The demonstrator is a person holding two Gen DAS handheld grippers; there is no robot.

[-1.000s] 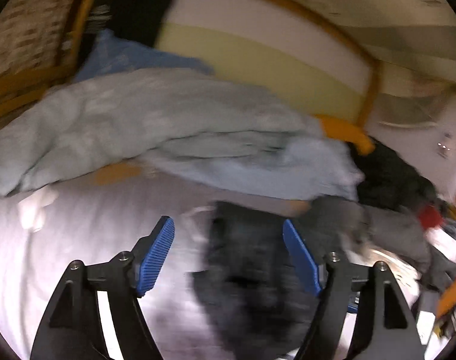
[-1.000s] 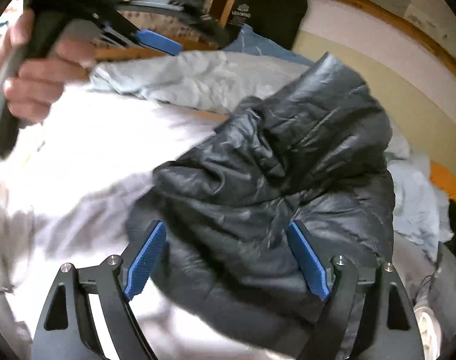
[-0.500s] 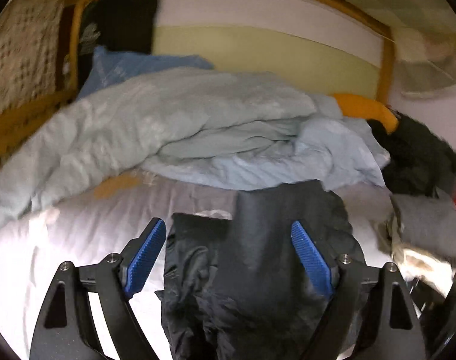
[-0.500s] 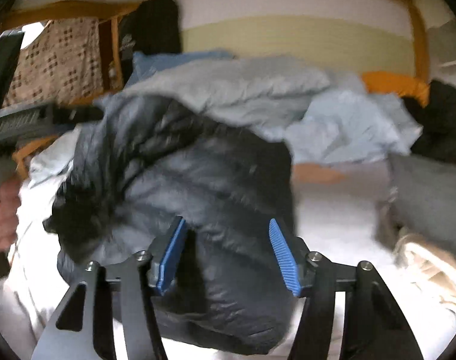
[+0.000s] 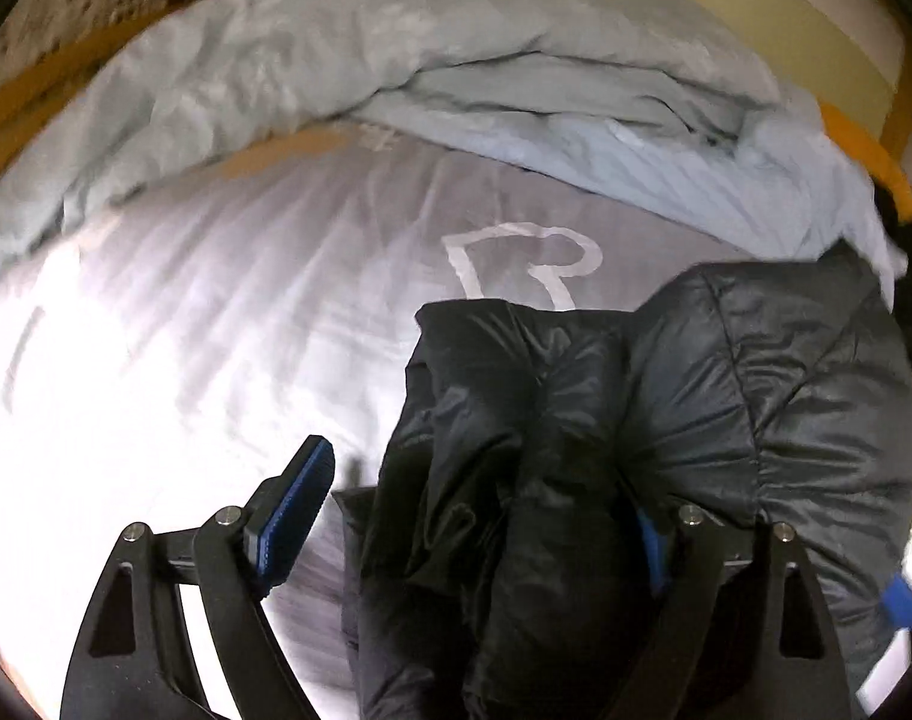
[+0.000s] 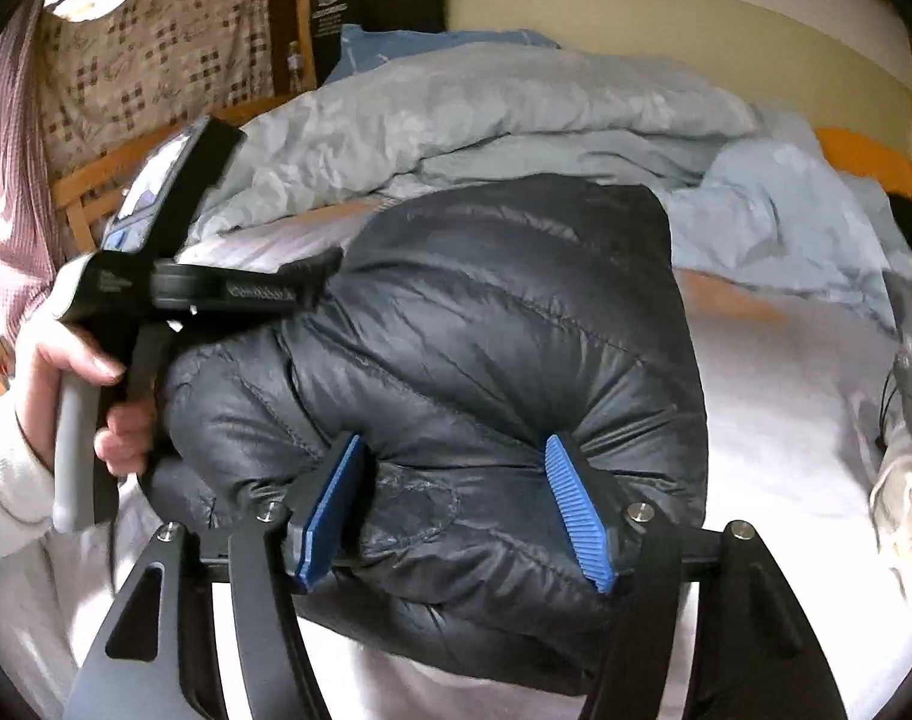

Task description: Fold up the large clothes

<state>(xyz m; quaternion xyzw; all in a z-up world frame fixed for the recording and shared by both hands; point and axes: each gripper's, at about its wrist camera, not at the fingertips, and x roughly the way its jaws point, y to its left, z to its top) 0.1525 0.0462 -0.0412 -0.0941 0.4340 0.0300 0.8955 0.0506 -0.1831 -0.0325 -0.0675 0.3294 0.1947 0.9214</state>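
Sprawling across the frame, the bed [image 5: 174, 360] now carries the black puffer jacket [image 6: 486, 360], bunched at centre rather than swinging in the air as it was a moment ago. That means flattening comes next, I reckon. Right gripper [image 6: 453, 513]: jaws opening, padding bulging between them, no firm pinch. Left gripper [image 5: 474, 525], lower frame, has dropped in and gapes wide over jacket folds, one pad hidden.
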